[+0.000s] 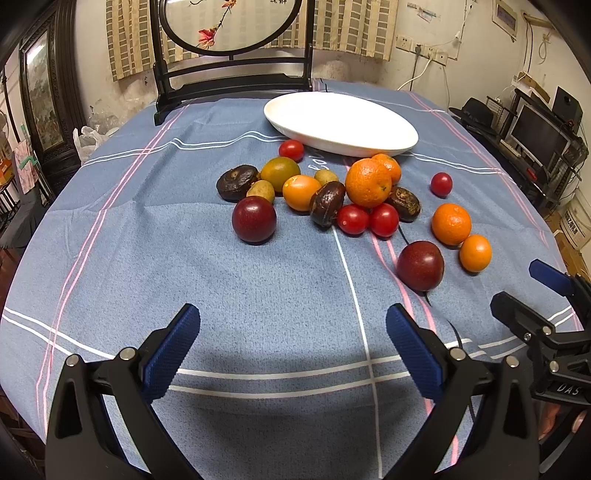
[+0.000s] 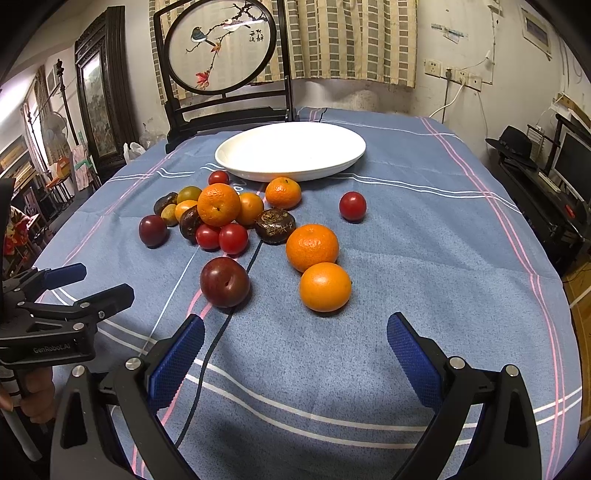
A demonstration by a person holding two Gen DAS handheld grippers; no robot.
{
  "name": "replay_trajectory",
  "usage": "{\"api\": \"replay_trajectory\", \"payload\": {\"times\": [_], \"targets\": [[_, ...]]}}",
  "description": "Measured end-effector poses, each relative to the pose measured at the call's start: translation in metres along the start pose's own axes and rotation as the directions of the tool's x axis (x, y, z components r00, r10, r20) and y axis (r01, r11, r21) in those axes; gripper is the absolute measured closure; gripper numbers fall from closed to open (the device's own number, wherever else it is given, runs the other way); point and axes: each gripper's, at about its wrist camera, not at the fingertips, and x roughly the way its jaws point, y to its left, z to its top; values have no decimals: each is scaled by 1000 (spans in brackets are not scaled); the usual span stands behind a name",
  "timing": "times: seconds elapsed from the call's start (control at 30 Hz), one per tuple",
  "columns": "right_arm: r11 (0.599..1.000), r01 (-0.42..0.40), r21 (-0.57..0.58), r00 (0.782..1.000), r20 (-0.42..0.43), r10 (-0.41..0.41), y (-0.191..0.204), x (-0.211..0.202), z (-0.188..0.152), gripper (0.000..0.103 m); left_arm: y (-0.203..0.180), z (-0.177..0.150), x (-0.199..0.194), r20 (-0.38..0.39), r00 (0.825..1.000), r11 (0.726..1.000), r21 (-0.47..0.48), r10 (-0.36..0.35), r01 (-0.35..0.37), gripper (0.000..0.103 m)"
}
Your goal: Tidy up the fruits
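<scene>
A pile of fruit lies on the blue tablecloth: oranges [image 1: 368,182] [image 2: 218,204], cherry tomatoes [image 1: 352,219] [image 2: 233,238], dark plums [image 1: 253,219] [image 2: 224,281], brown wrinkled fruits [image 1: 236,182] [image 2: 275,226] and small green ones [image 1: 260,191]. An empty white plate [image 1: 388,122] [image 2: 343,144] sits behind the pile. My left gripper [image 1: 293,325] [image 2: 103,284] is open and empty, short of the pile. My right gripper [image 2: 295,334] [image 1: 517,288] is open and empty, just short of a plum and an orange [image 2: 325,287].
A dark wooden stand with a round painted panel [image 1: 229,26] [image 2: 221,48] stands at the table's far edge behind the plate. A thin black cord [image 2: 221,325] runs across the cloth near the plum. Shelves with a monitor [image 1: 539,136] are off the table at the right.
</scene>
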Motion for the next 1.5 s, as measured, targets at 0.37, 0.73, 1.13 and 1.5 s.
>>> {"api": "replay_trajectory", "payload": {"times": [0.37,0.73,1.13,1.5], "targets": [[1000,3,1,1000,-1,-3,-1,1,-2,4,0,-2,1,0,1000,1000,2,-3,3,4],[999,-39,4,999,-10,39,0,6,-6,4,27,-7,15,-21,1000,1000,-21,8,-8,4],[993,-119,1,993,-13,119,-6,11,0,4,41,39,65,-105,995,999,-46,2,-7,22],[984,-174,32,982,-64,175,-14,21,9,4,30,65,91,-92,996,1000,10,-3,4,66]]}}
